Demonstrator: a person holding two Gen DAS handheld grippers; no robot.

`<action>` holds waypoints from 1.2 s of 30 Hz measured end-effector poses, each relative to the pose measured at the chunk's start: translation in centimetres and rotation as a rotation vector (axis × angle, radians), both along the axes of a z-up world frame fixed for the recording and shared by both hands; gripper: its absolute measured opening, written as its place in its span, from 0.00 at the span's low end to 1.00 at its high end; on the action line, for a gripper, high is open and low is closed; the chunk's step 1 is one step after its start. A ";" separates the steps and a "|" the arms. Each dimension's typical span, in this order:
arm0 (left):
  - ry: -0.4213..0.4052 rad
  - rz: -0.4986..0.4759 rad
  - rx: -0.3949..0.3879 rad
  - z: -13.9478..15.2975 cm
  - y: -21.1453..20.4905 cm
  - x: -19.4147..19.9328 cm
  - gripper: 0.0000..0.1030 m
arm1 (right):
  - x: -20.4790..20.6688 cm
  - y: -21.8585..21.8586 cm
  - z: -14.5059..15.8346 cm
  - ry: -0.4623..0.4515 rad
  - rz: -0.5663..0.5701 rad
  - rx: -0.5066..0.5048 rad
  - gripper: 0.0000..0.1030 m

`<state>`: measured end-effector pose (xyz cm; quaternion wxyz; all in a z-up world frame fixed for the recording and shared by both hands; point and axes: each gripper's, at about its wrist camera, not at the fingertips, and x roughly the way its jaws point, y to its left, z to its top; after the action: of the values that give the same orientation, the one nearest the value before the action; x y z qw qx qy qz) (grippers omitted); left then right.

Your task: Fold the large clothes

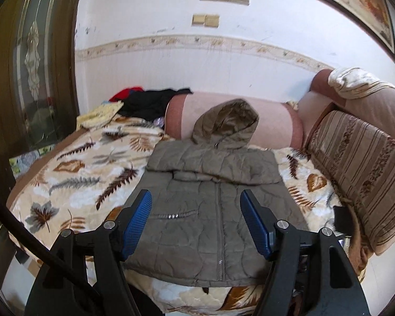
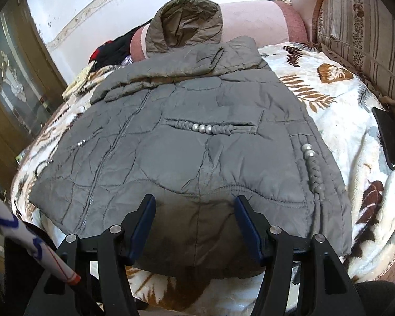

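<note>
I am holding both grippers, left gripper [image 1: 196, 202] and right gripper [image 2: 196, 208], open and empty over the puffy grey-green hooded jacket [image 2: 187, 142], its hood [image 2: 184, 23] lying at twelve o'clock.

The wall [image 1: 171, 26] was white, with a thin strip of little flowers [image 1: 197, 42] running across it and a big picture in a dark frame [image 1: 360, 5] up high. A brown door with fancy glass [image 1: 31, 52] stood at the left. The bed had a leafy blanket [image 1: 79, 168], a pink roll pillow [image 1: 237, 123] and a striped cushion [image 1: 363, 176].
</note>
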<state>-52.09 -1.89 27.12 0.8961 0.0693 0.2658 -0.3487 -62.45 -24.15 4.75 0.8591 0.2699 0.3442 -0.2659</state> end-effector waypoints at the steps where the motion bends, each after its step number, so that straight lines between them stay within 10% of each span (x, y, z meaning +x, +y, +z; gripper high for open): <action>1: 0.012 0.005 0.010 -0.6 -0.1 0.5 0.67 | -0.1 -0.1 0.0 -0.005 -0.003 0.003 0.65; 28: 0.362 0.136 0.225 -21.4 -3.4 15.3 0.67 | 0.6 -0.5 -0.8 0.021 -0.066 -0.055 0.65; 36: 0.265 0.125 0.192 -19.7 -5.8 16.8 0.67 | 0.9 -0.2 -0.6 0.004 -0.051 -0.093 0.65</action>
<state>-35.31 -7.68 7.39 0.8623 0.0912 0.4176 -0.2716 -61.58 -24.32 4.19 0.8629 0.2379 0.3261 -0.3041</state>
